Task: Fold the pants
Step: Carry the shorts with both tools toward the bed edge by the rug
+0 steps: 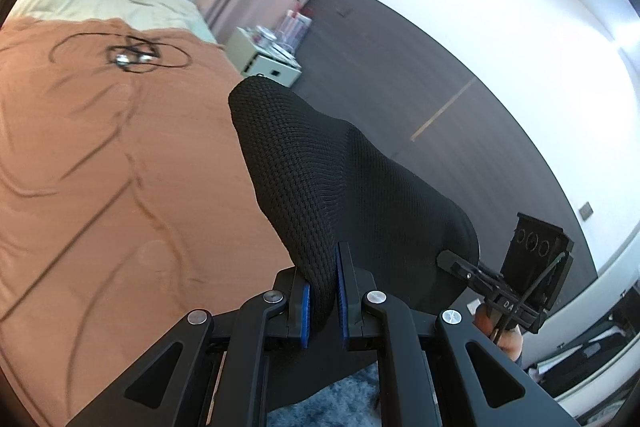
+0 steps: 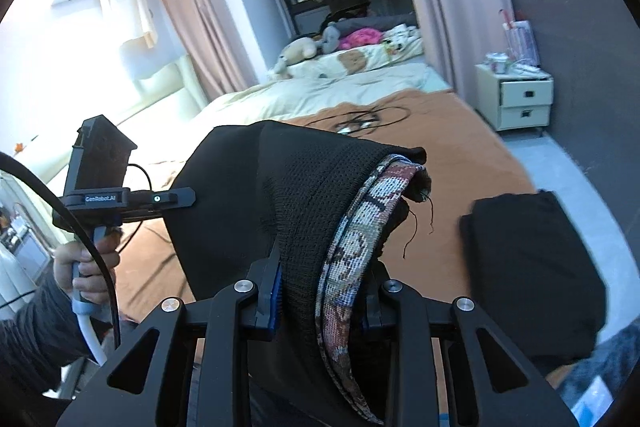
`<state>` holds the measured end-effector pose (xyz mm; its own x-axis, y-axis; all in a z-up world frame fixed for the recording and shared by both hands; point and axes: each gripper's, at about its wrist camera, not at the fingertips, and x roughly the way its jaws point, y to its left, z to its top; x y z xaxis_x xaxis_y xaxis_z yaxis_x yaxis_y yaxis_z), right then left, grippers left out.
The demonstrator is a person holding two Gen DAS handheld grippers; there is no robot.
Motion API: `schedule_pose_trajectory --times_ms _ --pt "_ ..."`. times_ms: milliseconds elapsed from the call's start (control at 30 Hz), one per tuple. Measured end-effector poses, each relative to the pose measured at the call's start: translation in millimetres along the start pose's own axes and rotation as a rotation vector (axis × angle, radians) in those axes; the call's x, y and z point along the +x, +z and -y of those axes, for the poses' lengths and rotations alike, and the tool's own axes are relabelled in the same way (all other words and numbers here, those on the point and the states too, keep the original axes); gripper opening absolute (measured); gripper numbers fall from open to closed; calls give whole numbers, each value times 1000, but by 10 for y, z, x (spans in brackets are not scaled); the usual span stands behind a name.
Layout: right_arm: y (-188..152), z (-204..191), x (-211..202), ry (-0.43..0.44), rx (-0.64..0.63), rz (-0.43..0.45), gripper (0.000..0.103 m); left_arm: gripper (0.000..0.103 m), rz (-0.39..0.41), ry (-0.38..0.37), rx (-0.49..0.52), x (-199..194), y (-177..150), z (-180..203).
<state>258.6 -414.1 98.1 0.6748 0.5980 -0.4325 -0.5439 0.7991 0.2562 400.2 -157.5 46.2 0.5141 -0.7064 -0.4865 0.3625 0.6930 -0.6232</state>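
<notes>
Left wrist view shows my left gripper (image 1: 322, 297) nearly closed, its blue pads (image 1: 341, 291) pinching a fold of the black mesh-knit pants (image 1: 320, 179), which rise from the jaws as a rounded hump that blocks much of what lies ahead. Right wrist view shows my right gripper (image 2: 320, 291) clamped, a little wider, on a thicker bunch of the same pants (image 2: 248, 195), with the patterned woven waistband (image 2: 352, 247) curving through the jaws and loose threads trailing off its end. Between the two grippers I hold the garment above the orange-brown bed cover (image 1: 120, 167), stretched roughly crosswise from one gripper to the other, the waistband end at my right side. From the right camera I see my left hand (image 2: 86, 267) wrapped round the other gripper's handle, and from the left camera the right gripper (image 1: 472, 269) touching the cloth at its far edge. A folded black garment (image 2: 532, 275) lies on the bed cover just right of the held pants, near the bed's edge. A black cable tangle (image 1: 132, 55) sits further up the cover, well apart from the pants, leaving a broad bare stretch of cover. A cream bedside cabinet (image 2: 520, 99) stands past the bed's right edge, against the dark wall.
</notes>
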Motion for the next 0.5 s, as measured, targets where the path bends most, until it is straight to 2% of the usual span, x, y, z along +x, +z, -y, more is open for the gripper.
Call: schedule_pose_trajectory --times_ms 200,500 --pt "-57 -19 -279 -71 -17 18 24 11 -42 -44 33 442 36 283" --pt "-97 -63 -483 -165 12 20 24 11 -97 -125 71 1070 107 628"
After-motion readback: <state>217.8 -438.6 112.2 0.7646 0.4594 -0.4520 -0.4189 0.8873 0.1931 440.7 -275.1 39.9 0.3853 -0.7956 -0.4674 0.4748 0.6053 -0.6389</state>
